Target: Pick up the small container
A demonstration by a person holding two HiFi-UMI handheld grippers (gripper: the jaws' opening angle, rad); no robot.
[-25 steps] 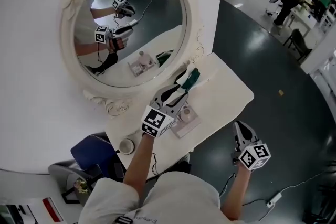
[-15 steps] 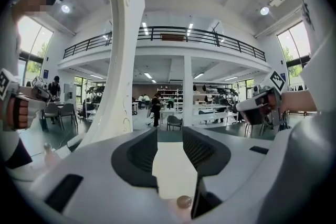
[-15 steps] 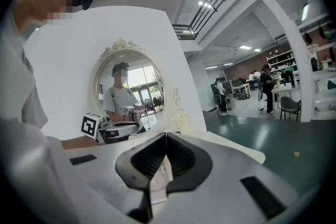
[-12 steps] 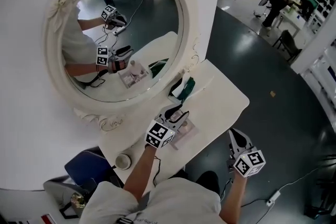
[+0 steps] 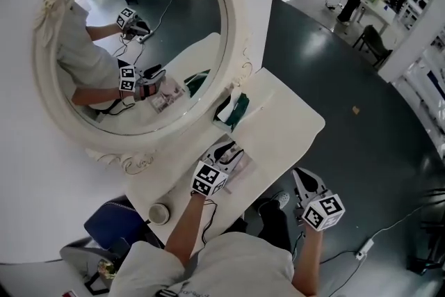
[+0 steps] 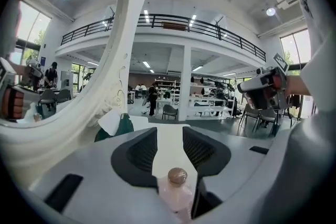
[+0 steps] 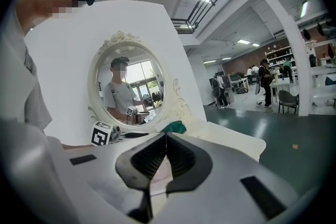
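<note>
A small pinkish container (image 6: 177, 194) with a round brown cap sits deep between my left gripper's (image 6: 169, 150) jaws, and its sides touch both of them. In the head view that left gripper (image 5: 227, 153) hovers over a clear tray (image 5: 245, 165) on the white table (image 5: 285, 125), and the container itself is hidden under it. My right gripper (image 5: 304, 182) hangs off the table's near right edge over the dark floor. Its jaws (image 7: 166, 136) meet at the tips with nothing in them.
A big round mirror (image 5: 139, 45) in a white ornate frame leans on the wall behind the table. A green and white bundle (image 5: 233, 109) lies at the table's back. A small cup (image 5: 158, 213) stands at its left end, above a blue chair (image 5: 111, 219).
The left gripper has drawn back from the green bundle toward the person, still over the clear tray. The right gripper has stayed beside the table.
</note>
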